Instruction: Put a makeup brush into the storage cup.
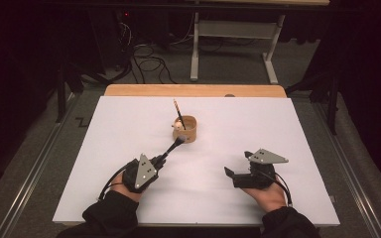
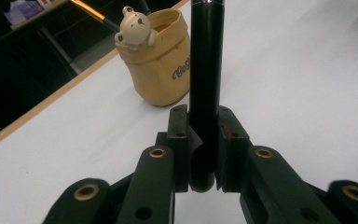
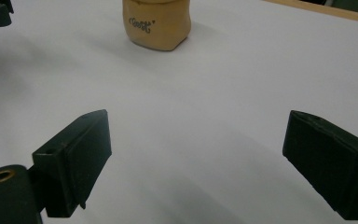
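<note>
A tan holder cup (image 1: 186,128) with a small bear figure on its rim stands mid-table; it is also seen in the left gripper view (image 2: 161,60) and right gripper view (image 3: 157,23). A pencil (image 1: 178,113) leans inside it. My left gripper (image 1: 159,159) (image 2: 204,140) is shut on a black pen-like stick (image 1: 173,146) (image 2: 206,70), which points up toward the cup's near side. To the right, my right gripper (image 1: 238,164) (image 3: 198,158) rests low over the white sheet, jaws wide apart with nothing between them.
A white sheet (image 1: 278,129) covers the table, with a wooden edge (image 1: 195,90) at the back. Beyond it are a white table frame (image 1: 233,44) and cables (image 1: 149,64) on the floor. Metal rails run along both sides.
</note>
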Motion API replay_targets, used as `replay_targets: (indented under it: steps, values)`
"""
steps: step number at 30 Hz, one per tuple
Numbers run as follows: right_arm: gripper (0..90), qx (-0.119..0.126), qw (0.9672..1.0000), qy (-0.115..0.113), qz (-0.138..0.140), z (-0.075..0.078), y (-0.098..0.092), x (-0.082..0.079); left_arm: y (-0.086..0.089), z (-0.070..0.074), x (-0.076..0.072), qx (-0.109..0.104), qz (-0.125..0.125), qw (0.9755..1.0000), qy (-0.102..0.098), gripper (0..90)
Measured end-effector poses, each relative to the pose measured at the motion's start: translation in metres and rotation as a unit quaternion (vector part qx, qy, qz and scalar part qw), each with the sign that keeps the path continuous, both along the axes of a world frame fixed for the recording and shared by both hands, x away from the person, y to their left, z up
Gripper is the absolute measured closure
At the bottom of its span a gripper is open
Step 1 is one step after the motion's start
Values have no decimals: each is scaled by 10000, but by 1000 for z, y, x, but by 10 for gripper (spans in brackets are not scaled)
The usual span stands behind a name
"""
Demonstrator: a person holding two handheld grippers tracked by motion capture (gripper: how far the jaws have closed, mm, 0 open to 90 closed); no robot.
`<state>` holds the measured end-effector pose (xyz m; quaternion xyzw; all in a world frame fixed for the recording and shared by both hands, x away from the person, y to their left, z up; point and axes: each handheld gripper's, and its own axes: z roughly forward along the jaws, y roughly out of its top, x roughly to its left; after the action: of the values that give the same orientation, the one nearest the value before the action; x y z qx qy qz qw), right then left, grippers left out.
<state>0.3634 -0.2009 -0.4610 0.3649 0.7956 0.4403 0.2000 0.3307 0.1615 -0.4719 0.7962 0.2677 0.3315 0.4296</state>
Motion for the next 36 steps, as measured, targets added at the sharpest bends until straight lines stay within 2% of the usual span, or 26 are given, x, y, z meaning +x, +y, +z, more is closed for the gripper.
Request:
replay_targets:
  steps: [8,11,17,22,26,28,33,36]
  values:
    - [84,-16,9999,-100,14,-3,-2,-7,0,3,4,-470,-142,9985,255,790]
    - [83,95,9999,-139,-1,-2,-3,-8,0,3,6,-657,-184,9970,360,790]
    - [82,132,9995,-283,1,-3,-1,-10,2,6,5,-990,-326,9933,507,790]
    - [84,250,9990,-357,53,-2,4,-10,4,7,0,-1398,-425,9871,658,790]
    - [85,348,9988,-332,54,-1,6,-11,7,7,0,-1757,-514,9796,831,790]
    - [88,349,9988,-340,77,-1,7,-11,7,6,1,-1805,-565,9783,847,791]
    - [97,437,9981,-412,122,2,9,-11,4,6,2,-1827,-624,9776,833,791]
    - [102,429,9982,-399,143,2,11,-11,1,6,2,-1780,-625,9785,828,791]
